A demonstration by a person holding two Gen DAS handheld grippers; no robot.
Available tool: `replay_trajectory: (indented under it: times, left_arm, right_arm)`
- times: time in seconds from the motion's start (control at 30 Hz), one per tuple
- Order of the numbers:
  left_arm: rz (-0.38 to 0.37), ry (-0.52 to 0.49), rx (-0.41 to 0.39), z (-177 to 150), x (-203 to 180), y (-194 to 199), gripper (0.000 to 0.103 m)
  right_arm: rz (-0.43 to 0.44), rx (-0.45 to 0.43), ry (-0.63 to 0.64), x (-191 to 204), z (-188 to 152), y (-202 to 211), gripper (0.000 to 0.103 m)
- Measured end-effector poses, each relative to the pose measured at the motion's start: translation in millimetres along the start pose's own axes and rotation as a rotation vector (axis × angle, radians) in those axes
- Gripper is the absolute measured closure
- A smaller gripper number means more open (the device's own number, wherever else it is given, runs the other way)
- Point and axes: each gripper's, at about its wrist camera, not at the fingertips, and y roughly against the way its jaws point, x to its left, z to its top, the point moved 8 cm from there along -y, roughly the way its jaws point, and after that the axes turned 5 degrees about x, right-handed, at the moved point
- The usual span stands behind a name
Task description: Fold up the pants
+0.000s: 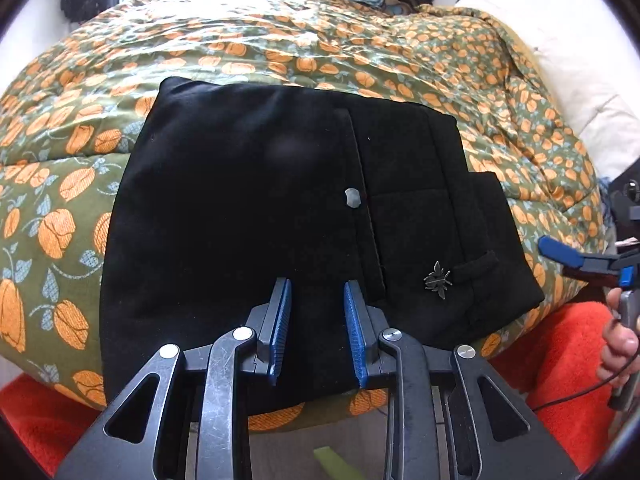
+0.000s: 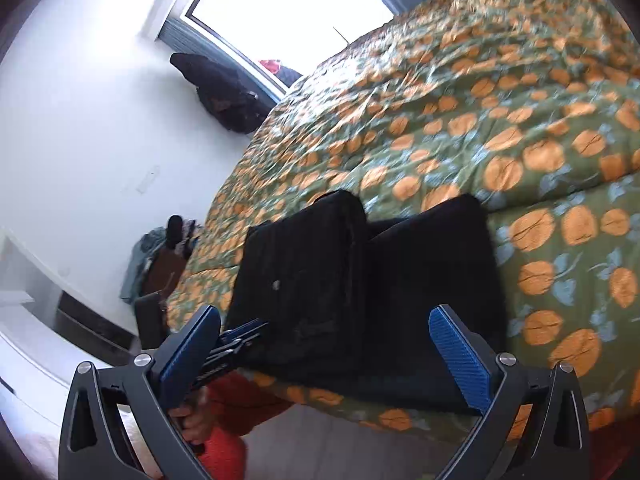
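Note:
Black pants (image 1: pixel 256 216) lie folded into a compact rectangle on the bed's near edge, waistband and a silver button (image 1: pixel 353 197) on top, a small metal charm (image 1: pixel 438 279) near a back pocket. My left gripper (image 1: pixel 318 288) hovers over the pants' near edge, jaws partly open and empty. The right gripper (image 1: pixel 560 256) shows at the right edge of the left wrist view, held off the bed. In the right wrist view the pants (image 2: pixel 360 280) lie ahead, and my right gripper (image 2: pixel 324 320) is wide open and empty above them. The left gripper (image 2: pixel 240 340) shows there too.
The bed carries a green quilt with orange flowers (image 1: pixel 280 40). A white pillow (image 1: pixel 592 112) lies at the right. An orange-red rug (image 1: pixel 552 352) covers the floor below the bed edge. A window (image 2: pixel 288 4) and white wall stand beyond, with clothes piled on the floor (image 2: pixel 160 264).

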Motion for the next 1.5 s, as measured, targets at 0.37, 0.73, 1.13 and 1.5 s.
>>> replay_trajectory:
  times: [0.37, 0.73, 1.13, 1.5]
  left_arm:
    - [0.0, -0.014, -0.012, 0.2, -1.6, 0.0, 0.077]
    - [-0.006, 0.028, -0.047, 2.4, 3.8, 7.2, 0.071]
    - [-0.024, 0.125, -0.202, 27.0, 22.1, 81.8, 0.042]
    - [0.166, -0.076, -0.04, -7.3, -10.1, 10.9, 0.051]
  right_arm:
    - [0.018, 0.325, -0.041, -11.4, -21.3, -89.9, 0.044]
    - [-0.104, 0.441, 0.098, -5.7, -24.4, -128.4, 0.079]
    - [-0.1, 0.231, 0.297, 53.2, 8.1, -28.7, 0.084]
    - [-0.236, 0.201, 0.045, -73.3, -16.2, -14.3, 0.08]
